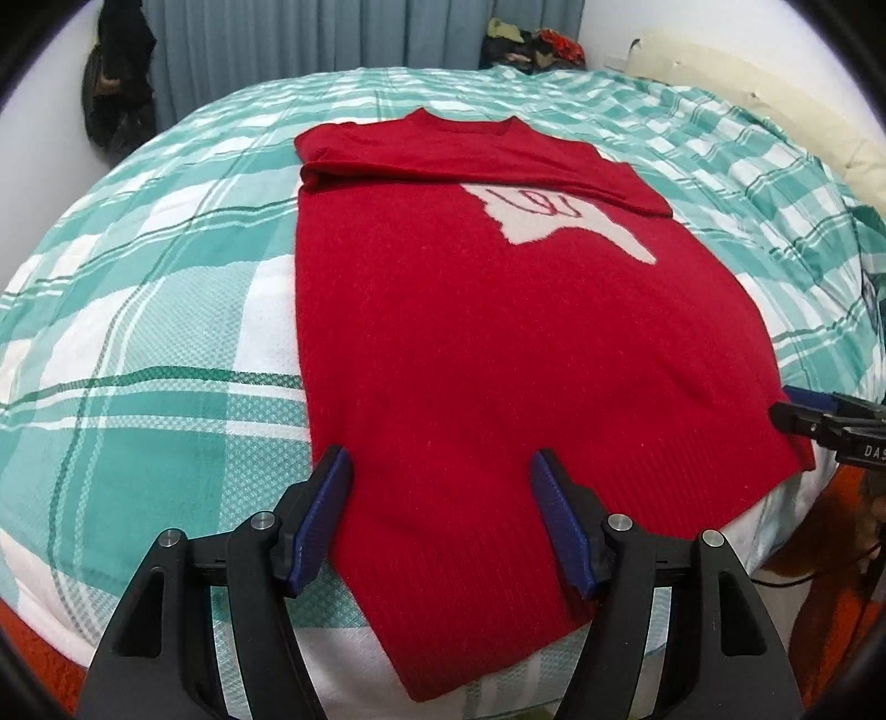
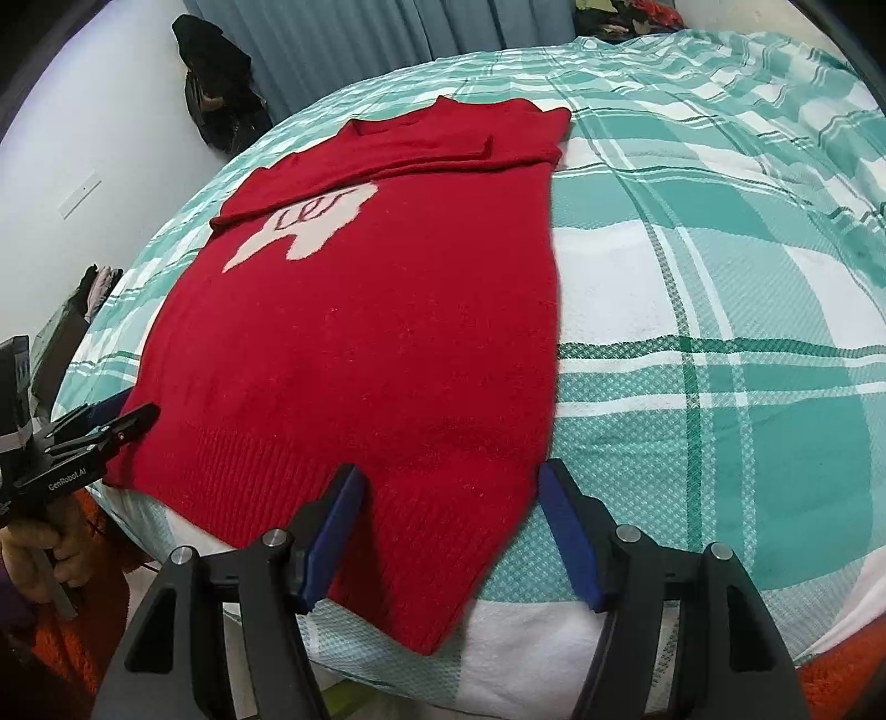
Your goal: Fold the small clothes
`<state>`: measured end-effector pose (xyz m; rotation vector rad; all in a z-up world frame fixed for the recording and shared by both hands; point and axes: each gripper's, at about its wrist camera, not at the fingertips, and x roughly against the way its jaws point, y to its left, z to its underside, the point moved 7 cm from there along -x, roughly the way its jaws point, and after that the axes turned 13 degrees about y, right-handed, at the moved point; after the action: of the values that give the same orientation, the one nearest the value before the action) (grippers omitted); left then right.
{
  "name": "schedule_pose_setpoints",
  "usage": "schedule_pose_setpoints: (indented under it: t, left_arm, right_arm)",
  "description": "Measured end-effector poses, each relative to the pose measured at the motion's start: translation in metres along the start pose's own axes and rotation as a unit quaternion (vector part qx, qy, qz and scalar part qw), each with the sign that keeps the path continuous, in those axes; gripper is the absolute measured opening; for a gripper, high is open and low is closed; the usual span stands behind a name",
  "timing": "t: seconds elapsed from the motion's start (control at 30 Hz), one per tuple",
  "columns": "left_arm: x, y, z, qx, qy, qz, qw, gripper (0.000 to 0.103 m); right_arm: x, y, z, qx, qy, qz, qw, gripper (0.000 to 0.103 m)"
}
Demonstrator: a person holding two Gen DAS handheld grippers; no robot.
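Teal-and-white checked bedding [image 1: 166, 343] covers the bed you are working on, with grey curtains [image 1: 266, 50] and a dark bag [image 1: 116, 83] hanging on the wall beyond its far edge. Your red sweater [image 1: 470, 332] lies flat and face up, collar toward the far edge and ribbed hem hanging slightly over the near edge of the bed. Both sleeves are already folded across the chest, partly covering the white motif [image 1: 559, 216], so by my reading you are at the step of folding the body in half, hem to collar.

Your left gripper [image 1: 440, 512] hovers with its jaws spread wide over the hem's left corner, holding nothing. Your right gripper [image 2: 451, 523] is likewise spread wide and empty, straddling the hem's right corner at the near edge of the bed.

For the next move, you probably need to lower both grippers so each takes one hem corner, catching both knit layers, then close together. Lift evenly and carry the hem toward the collar, keeping the two sides level so the fold line runs straight. Watch the folded sleeves: thick knit may drag and pull them out of place.
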<state>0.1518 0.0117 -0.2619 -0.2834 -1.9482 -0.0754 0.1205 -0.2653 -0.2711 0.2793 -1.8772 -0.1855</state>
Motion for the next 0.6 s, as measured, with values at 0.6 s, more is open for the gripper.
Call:
schedule_pose_setpoints:
  t: [0.6]
  left_arm:
    - [-0.0003,-0.0005,-0.0002,-0.004,0.01,-0.004,0.9999,0.069]
  right_arm:
    - [0.0008,0.001,0.0018,0.005,-0.006,-0.004,1.0,0.066]
